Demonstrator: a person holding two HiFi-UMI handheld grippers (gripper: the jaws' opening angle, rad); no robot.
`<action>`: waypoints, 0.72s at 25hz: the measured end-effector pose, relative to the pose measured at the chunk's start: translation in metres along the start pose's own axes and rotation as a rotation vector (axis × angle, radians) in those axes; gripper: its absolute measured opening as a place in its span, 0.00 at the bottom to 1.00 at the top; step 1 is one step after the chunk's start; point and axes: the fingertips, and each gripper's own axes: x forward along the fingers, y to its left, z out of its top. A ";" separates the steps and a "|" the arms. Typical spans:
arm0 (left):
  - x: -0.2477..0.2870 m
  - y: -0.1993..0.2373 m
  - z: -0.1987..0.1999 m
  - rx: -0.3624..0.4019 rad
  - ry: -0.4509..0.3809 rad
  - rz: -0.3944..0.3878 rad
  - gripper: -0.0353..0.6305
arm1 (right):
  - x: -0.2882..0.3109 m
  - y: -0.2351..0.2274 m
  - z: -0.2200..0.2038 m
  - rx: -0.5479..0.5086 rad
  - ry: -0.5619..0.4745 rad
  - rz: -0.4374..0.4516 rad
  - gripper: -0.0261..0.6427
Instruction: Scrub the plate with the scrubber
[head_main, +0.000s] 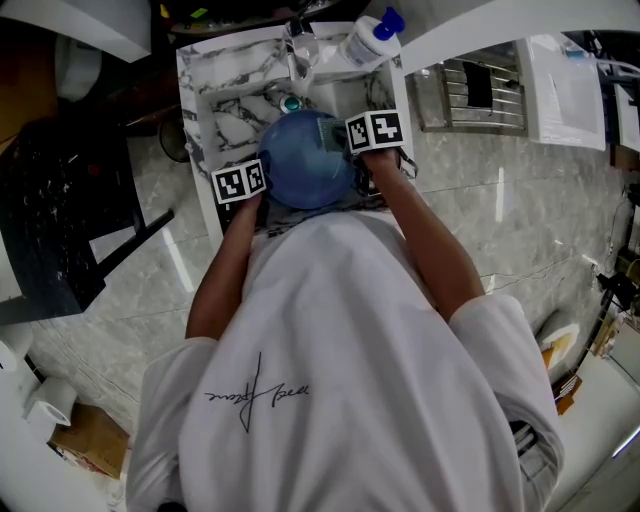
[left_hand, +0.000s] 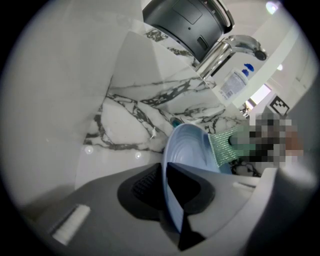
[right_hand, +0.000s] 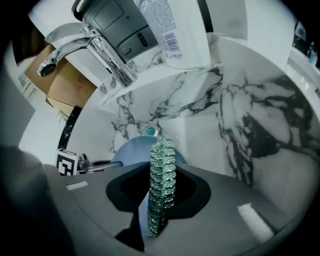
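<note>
A blue plate is held over the marble sink, its near rim clamped edge-on in my left gripper, which is shut on it. The plate tilts up, its face turned right. My right gripper is shut on a green mesh scrubber that stands edge-on between its jaws. The scrubber lies against the plate's right rim. In the right gripper view the plate shows behind the scrubber. From above, the left gripper sits at the plate's left and the right gripper at its upper right.
A chrome tap stands over the back of the basin, with the drain below it. A white bottle with a blue cap rests on the sink's back ledge. A metal rack lies on the counter to the right.
</note>
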 end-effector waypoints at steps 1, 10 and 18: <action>0.000 0.000 0.000 0.000 0.000 0.000 0.20 | 0.002 0.010 0.000 0.010 -0.003 0.048 0.14; 0.000 0.000 0.000 -0.002 0.000 -0.004 0.20 | 0.022 0.063 -0.025 0.013 0.105 0.250 0.14; 0.000 -0.001 0.000 -0.004 0.000 -0.005 0.20 | 0.044 0.085 -0.040 0.066 0.153 0.336 0.14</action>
